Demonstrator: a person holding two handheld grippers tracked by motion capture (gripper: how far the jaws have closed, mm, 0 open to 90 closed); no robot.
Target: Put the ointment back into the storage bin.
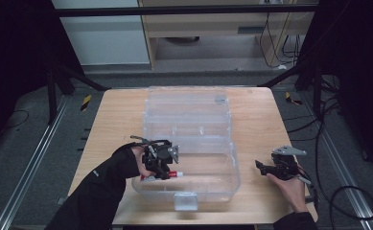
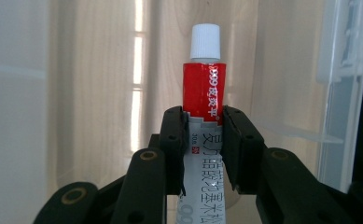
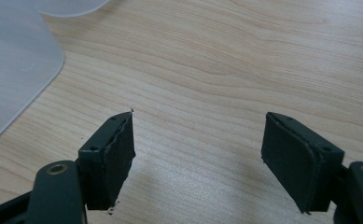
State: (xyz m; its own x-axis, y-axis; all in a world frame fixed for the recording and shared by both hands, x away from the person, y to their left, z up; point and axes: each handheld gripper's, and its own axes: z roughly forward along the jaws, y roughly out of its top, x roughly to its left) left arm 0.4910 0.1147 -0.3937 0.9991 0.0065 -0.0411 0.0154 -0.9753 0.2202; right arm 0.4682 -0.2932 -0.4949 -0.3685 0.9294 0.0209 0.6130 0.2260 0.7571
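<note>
A red and white tube point(image 2: 205, 93) with a white screw cap point(image 2: 205, 41) sits between the pads of my left gripper point(image 2: 203, 135), which is shut on its middle. In the high view that left gripper point(image 1: 167, 173) holds the tube point(image 1: 176, 174) inside the front half of a clear plastic box point(image 1: 222, 184), the cap pointing right. My right gripper point(image 1: 260, 166) rests low over the wooden table point(image 1: 256, 124) to the right of the box. Its jaws stand open with nothing between them point(image 3: 198, 149), a rounded corner of the clear box point(image 3: 16, 70) at their left.
The clear box lies opened flat, its lid half point(image 1: 186, 108) stretching toward the far side of the table. A latch tab point(image 1: 185, 201) sticks out at the box's front edge. Bare wood point(image 1: 114, 124) lies left and right of the box. Metal rails and cables run along the floor.
</note>
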